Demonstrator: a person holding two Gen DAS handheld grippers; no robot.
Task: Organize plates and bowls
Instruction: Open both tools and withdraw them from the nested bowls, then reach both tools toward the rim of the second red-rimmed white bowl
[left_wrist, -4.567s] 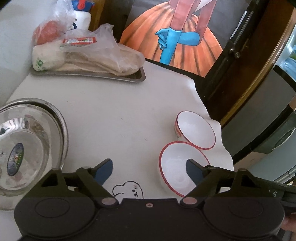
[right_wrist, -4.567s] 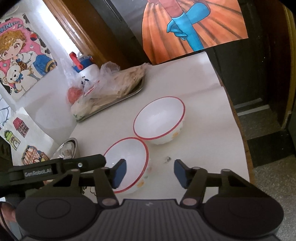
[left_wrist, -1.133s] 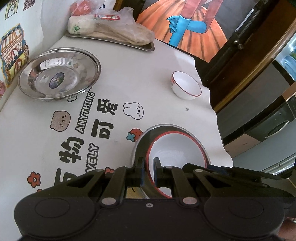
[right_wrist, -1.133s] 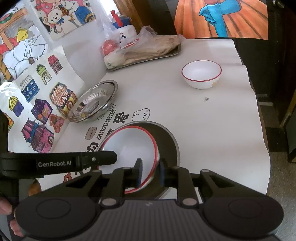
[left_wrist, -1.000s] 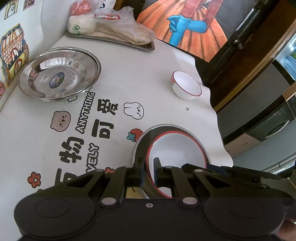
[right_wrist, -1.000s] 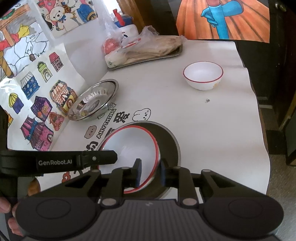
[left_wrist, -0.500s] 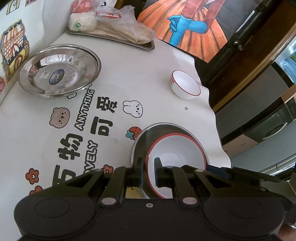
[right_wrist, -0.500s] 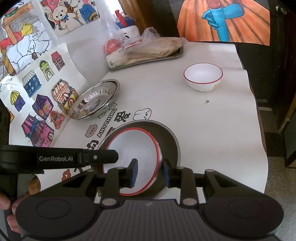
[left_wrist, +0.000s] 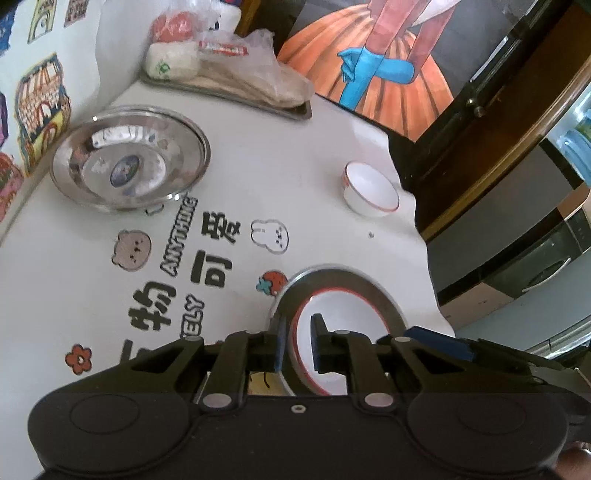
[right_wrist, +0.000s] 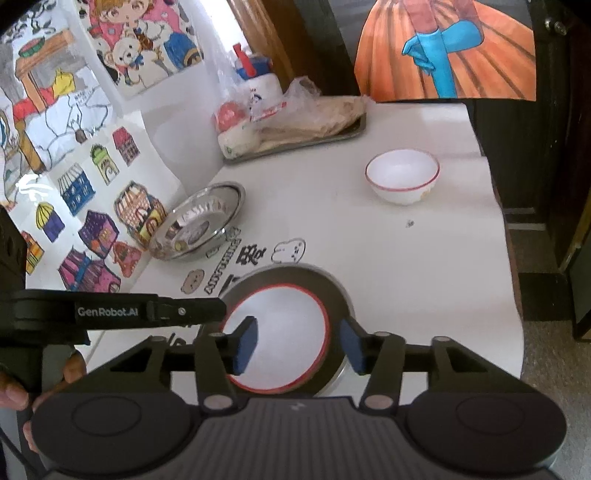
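Note:
A white red-rimmed bowl (left_wrist: 340, 310) (right_wrist: 284, 325) sits inside a steel plate (left_wrist: 373, 291) (right_wrist: 332, 280) close in front of me. My left gripper (left_wrist: 297, 343) straddles the near rims of bowl and plate. Its jaws are opening, and a sliver of room shows beside the rim. My right gripper (right_wrist: 299, 345) is opening wide: one pad is inside the bowl, the other outside its rim, neither touching. A second red-rimmed bowl (left_wrist: 371, 188) (right_wrist: 402, 177) stands alone far right. Another steel plate (left_wrist: 129, 170) (right_wrist: 199, 221) lies far left by the wall.
A metal tray of bagged food (left_wrist: 229, 81) (right_wrist: 295, 125) fills the back of the white table (left_wrist: 295, 155), with a bottle (right_wrist: 258, 81) behind it. The wall (right_wrist: 74, 147) with stickers runs along the left. The table's edge drops off at the right. A hand (right_wrist: 11, 391) holds the left gripper.
The bowl went from the table's back right into the near steel plate. In the last second the right jaws opened off its rim and the left jaws widened slightly.

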